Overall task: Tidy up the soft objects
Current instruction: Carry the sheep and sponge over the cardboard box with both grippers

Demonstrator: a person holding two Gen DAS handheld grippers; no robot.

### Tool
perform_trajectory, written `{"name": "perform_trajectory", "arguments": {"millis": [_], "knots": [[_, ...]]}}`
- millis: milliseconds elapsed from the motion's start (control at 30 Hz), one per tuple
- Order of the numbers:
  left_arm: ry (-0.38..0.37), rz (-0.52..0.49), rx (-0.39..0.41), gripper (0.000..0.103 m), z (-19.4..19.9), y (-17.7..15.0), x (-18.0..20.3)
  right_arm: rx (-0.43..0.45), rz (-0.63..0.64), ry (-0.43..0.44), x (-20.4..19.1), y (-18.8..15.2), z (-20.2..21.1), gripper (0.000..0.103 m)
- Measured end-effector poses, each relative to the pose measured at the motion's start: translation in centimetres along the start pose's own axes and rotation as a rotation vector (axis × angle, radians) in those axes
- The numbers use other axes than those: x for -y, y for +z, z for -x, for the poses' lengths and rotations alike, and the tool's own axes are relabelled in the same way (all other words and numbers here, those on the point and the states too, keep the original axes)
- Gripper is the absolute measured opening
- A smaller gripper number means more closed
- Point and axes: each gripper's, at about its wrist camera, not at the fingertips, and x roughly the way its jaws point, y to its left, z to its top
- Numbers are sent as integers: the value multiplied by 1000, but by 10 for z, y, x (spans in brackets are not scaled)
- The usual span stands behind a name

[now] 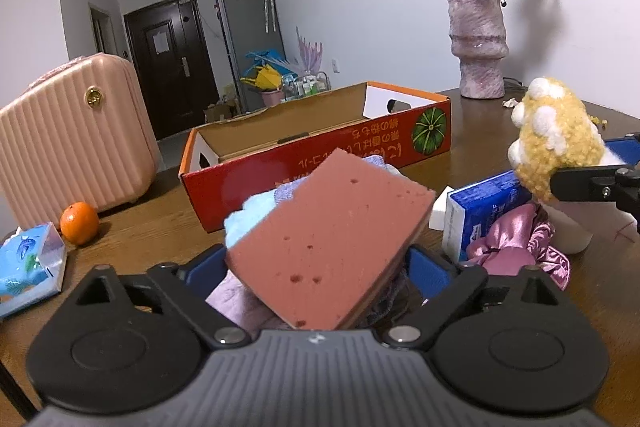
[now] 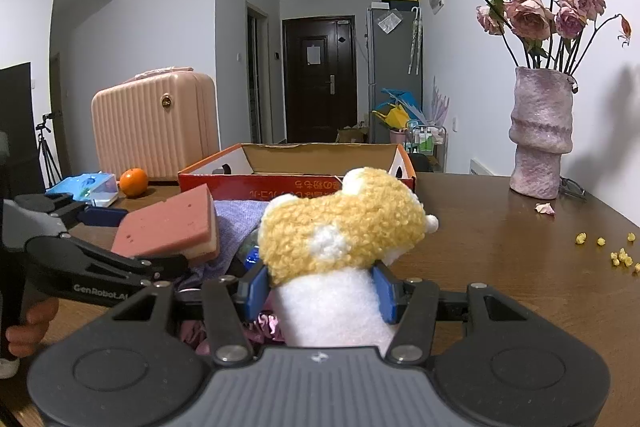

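A pink sponge (image 1: 332,243), long axis slanting up toward the open red cardboard box (image 1: 316,143) just beyond on the worktop (image 1: 500,131), is pinched by the wide-spread left hand-held gripper (image 1: 320,263), while a plush mushroom (image 2: 340,227) is clamped by the right hand-held gripper (image 2: 320,291).

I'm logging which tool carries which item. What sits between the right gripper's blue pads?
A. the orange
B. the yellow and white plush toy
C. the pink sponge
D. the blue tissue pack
B: the right gripper has its pads pressed on the white base of the yellow and white plush toy; the pink sponge is at the left gripper.
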Motion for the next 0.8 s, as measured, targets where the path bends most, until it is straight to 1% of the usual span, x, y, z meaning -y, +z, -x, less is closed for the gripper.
{"name": "perform_trajectory", "arguments": {"millis": [200, 467, 800], "knots": [[15, -4, 23, 91, 5, -3, 4, 5, -5, 2, 0, -1, 2, 53], [45, -4, 69, 91, 20, -6, 10, 20, -8, 6, 1, -3, 6, 53], [89, 75, 142, 91, 51, -3, 6, 38, -8, 7, 1, -4, 11, 53]]}}
